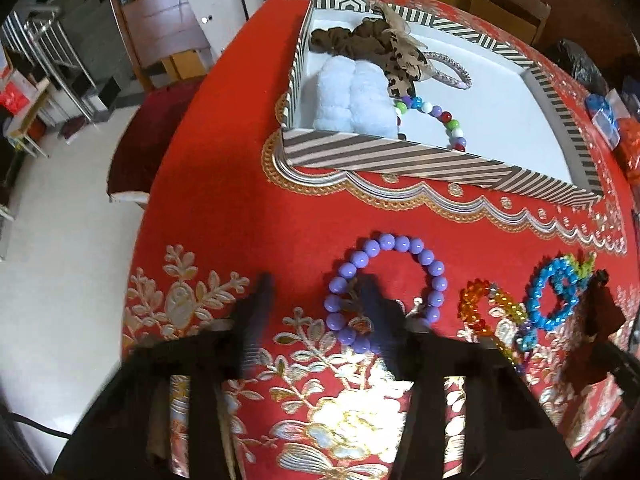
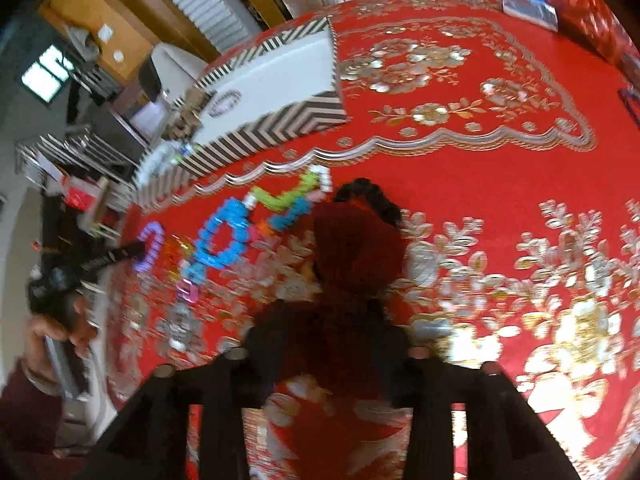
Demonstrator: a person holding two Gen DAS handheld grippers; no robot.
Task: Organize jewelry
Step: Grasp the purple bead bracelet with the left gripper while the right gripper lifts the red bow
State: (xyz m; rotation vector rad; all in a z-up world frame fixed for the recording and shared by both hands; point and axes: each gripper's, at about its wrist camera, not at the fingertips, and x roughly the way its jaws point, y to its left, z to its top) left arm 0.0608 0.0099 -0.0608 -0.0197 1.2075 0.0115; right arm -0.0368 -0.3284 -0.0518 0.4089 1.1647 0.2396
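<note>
Jewelry is partly sorted: a multicoloured bead string (image 1: 436,118), scrunchies and a hairband already lie in the striped box (image 1: 400,162), while the purple bead bracelet (image 1: 386,288) and blue bead pieces (image 1: 556,292) remain on the red tablecloth (image 1: 248,216). Left gripper (image 1: 316,300) stands released, one finger inside the purple ring, and the right gripper (image 2: 352,280) looks clenched on a dark red scrunchie (image 2: 356,248), though blur leaves doubt.

Right view smeared by motion blur. Dark red scrunchie (image 2: 356,256) hiding the right gripper's fingertips. Purple bracelet (image 1: 400,246) partly behind a left finger (image 1: 376,308).
</note>
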